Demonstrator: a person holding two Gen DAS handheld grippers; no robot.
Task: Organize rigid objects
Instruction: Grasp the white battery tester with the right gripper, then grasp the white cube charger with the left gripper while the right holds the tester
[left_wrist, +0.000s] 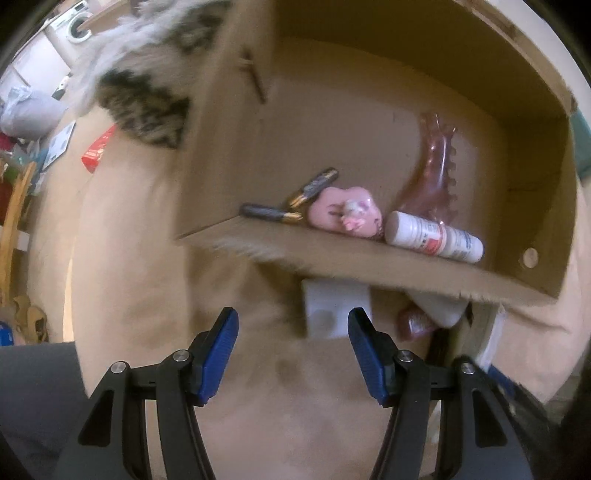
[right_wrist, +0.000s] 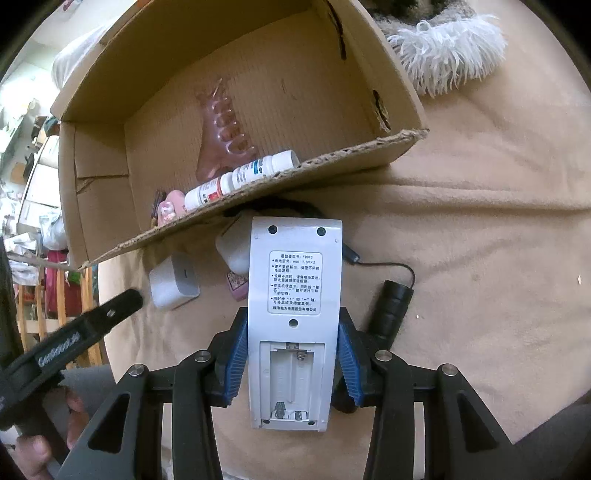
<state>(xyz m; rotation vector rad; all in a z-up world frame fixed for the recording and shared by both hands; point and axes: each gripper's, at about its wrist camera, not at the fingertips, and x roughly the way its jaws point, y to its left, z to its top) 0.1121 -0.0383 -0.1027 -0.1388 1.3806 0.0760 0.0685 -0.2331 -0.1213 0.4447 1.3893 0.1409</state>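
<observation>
My right gripper (right_wrist: 293, 354) is shut on a white remote control (right_wrist: 293, 284), back side up with its battery bay open, held just in front of the cardboard box (right_wrist: 332, 158). The box (left_wrist: 406, 273) holds a pink hair claw (right_wrist: 225, 129), a white pill bottle (right_wrist: 240, 177), a pink charm (left_wrist: 345, 212) and two batteries (left_wrist: 314, 186). My left gripper (left_wrist: 293, 332) is open and empty, in front of the box's near wall. A white charger cube (right_wrist: 173, 282) and another white object (right_wrist: 232, 247) lie on the beige cloth by the box.
A black cylinder with a cable (right_wrist: 391, 310) lies right of the remote. A white fluffy item (right_wrist: 443, 48) lies beyond the box. A small pink item (right_wrist: 236, 284) sits beside the remote. Room clutter fills the far left (left_wrist: 22, 155).
</observation>
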